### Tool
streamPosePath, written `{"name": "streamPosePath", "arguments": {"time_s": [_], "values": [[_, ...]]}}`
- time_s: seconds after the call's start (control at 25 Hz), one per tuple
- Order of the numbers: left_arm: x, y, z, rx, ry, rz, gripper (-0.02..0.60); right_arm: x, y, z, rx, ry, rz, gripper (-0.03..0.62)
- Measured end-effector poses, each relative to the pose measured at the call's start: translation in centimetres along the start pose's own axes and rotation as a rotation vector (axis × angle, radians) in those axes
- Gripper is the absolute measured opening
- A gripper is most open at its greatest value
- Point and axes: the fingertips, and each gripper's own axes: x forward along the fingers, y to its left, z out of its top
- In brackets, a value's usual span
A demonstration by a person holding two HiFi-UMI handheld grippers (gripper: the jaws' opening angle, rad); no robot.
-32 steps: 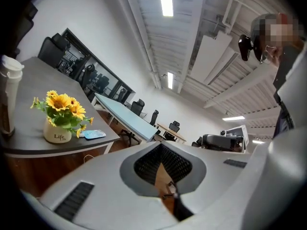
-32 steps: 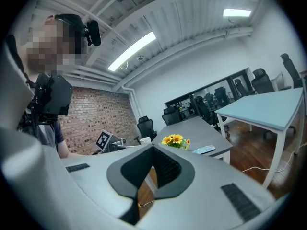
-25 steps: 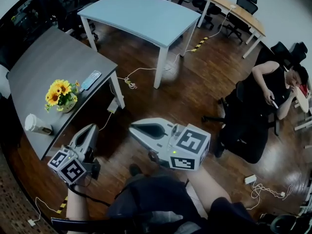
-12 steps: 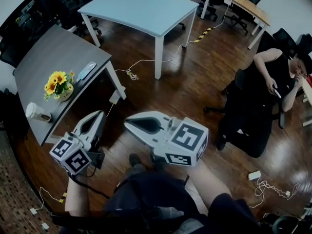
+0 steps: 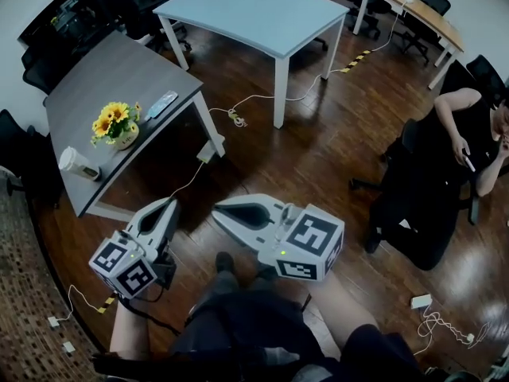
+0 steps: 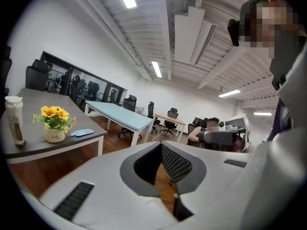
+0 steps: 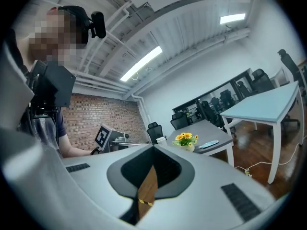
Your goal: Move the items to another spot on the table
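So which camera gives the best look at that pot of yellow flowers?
The left gripper view: the flower pot appears largest there, side-on, with blooms and pot both clear. The head view shows the flower pot small, from above; the right gripper view shows it tiny and distant.

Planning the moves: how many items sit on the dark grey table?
3: a lidded cup nearest the person, a sunflower pot beside it, a flat blue device beyond. None looks hidden.
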Motion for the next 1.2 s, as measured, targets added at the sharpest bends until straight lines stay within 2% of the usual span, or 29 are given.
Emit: {"name": "streamPosePath", "arguments": {"time_s": [0.28, 0.48, 0.88, 1.2], "values": [[-4.9, 3.2, -0.3, -0.034, -0.051, 0.077, 0.003, 3.5, 3.0, -0.9, -0.003, 0.037, 0.052, -0.02], [-10.1, 6.9, -0.7, -0.044, -0.096, 0.119, 0.003, 9.1, 6.8, -2.4, -0.04, 0.091, 0.126, -0.02], [-26.9, 18.3, -0.6, -0.135, -0.255, 0.25, 0.003, 22.7, 15.6, -5.6, -0.103, 0.193, 0.225, -0.021], [-36.7, 23.5, -3.4, -0.181, -0.312, 0.336, 0.003, 30.8, 21.6, -8.5, -0.136, 0.257, 0.273, -0.021]]}}
